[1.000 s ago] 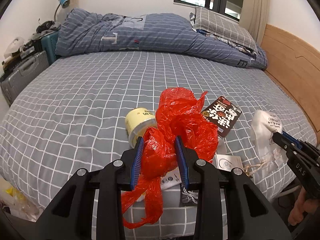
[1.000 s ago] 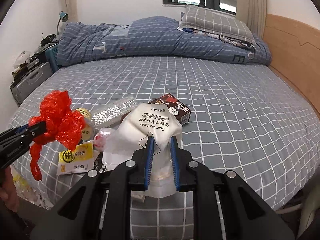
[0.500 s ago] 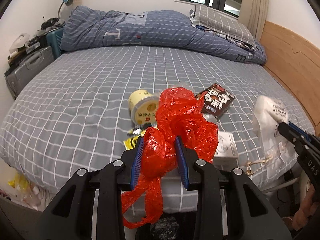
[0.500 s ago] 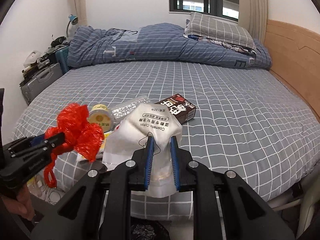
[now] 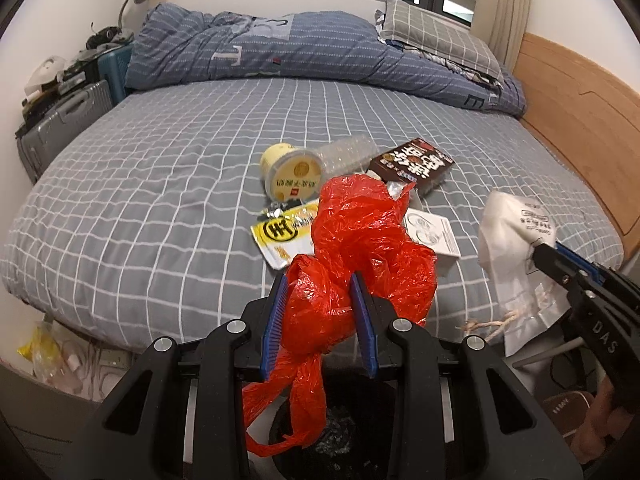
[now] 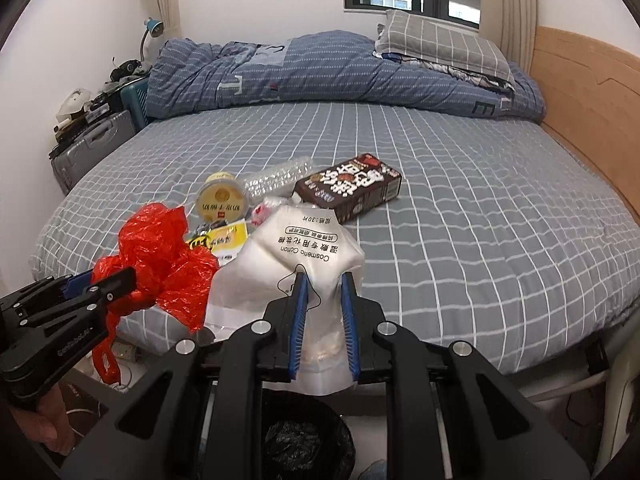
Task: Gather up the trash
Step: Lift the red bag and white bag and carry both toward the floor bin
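Left hand-held gripper (image 5: 323, 288) pinches a red plastic bag (image 5: 362, 240); right hand-held gripper (image 6: 325, 286) pinches a cosmetic cotton pouch (image 6: 298, 256), over a grey checked bed (image 6: 460, 208) strewn with wrappers.

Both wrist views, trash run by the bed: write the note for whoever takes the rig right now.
Left tongs: shut on the red plastic bag.
Right tongs: shut on the white cotton-pad pouch.
Both hang over the black-lined bin at the bed's near edge.
Done: two items lifted.
Left: drop both, then fetch the yellow cup, yellow wrapper, clear tray, brown box and white card from the bed.
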Available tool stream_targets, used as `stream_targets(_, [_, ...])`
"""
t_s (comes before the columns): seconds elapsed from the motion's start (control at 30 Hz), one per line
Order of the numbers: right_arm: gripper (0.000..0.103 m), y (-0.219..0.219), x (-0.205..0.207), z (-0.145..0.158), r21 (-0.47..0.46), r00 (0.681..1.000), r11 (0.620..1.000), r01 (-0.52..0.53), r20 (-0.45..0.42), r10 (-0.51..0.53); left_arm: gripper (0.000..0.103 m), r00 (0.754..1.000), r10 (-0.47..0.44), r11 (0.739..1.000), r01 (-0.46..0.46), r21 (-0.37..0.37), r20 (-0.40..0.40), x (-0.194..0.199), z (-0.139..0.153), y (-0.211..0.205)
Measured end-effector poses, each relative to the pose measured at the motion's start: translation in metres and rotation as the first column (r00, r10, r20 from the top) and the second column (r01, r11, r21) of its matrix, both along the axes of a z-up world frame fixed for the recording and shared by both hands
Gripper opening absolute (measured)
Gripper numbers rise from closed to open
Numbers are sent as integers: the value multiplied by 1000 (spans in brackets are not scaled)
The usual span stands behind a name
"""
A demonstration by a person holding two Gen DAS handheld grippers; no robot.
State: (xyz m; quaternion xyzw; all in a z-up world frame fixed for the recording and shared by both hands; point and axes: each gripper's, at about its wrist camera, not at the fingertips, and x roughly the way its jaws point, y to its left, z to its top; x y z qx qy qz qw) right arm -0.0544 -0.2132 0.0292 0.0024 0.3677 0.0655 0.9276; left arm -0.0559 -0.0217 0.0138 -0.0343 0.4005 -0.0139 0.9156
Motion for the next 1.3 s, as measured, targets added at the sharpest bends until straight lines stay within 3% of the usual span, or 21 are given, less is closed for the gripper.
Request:
stream_targets(0.63, [17, 1, -53, -21, -16, 996, 1000, 4, -93, -5, 32, 994, 7, 1000, -7, -4, -106, -61, -26, -5])
stream_targets(1.3, [17, 5, -77, -67, -28, 980, 1000, -10, -200, 4, 32, 977, 25, 999, -30, -21, -210, -87, -73, 8])
